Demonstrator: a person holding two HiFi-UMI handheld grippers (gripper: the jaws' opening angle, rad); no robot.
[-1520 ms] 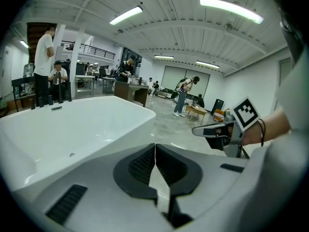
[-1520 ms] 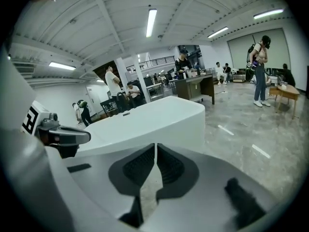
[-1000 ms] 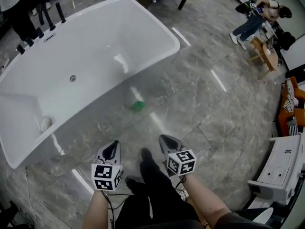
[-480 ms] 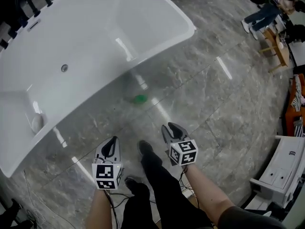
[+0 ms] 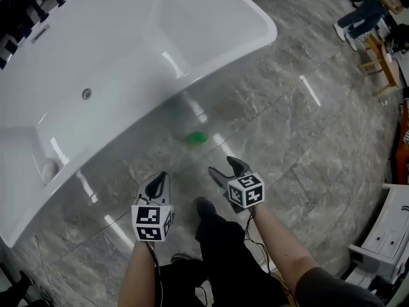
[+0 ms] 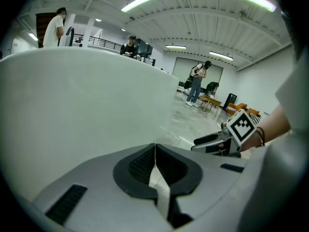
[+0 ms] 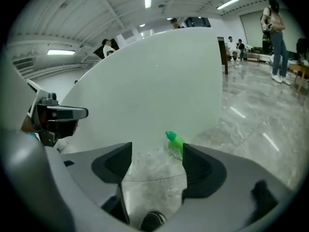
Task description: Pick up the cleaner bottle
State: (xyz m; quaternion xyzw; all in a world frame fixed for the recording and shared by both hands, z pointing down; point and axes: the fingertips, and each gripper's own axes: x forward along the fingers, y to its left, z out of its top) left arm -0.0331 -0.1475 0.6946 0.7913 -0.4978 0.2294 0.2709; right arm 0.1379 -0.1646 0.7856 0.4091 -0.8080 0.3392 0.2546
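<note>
The cleaner bottle (image 5: 197, 137) is a small green bottle with a green cap, standing on the grey marble floor close beside the white bathtub (image 5: 128, 62). In the right gripper view the bottle (image 7: 175, 143) shows just beyond the right jaw, with floor between. My right gripper (image 5: 223, 169) hangs short of the bottle; its jaws are opening, wide apart with nothing between them. To its left my left gripper (image 5: 158, 184) is shut and empty, facing the tub wall (image 6: 87, 105). The right gripper (image 6: 212, 140) also appears in the left gripper view.
The long tub runs across the upper left, its end near the bottle. My legs and a dark shoe (image 5: 206, 208) are between the grippers. White furniture (image 5: 390, 235) stands at the right edge. People stand far off (image 6: 197, 81), near chairs (image 5: 377, 56).
Both grippers have sunk toward the floor and come nearer the bottle. The right gripper's jaws, shut before, now stand apart. The view has shifted so the tub fills more of the frame.
</note>
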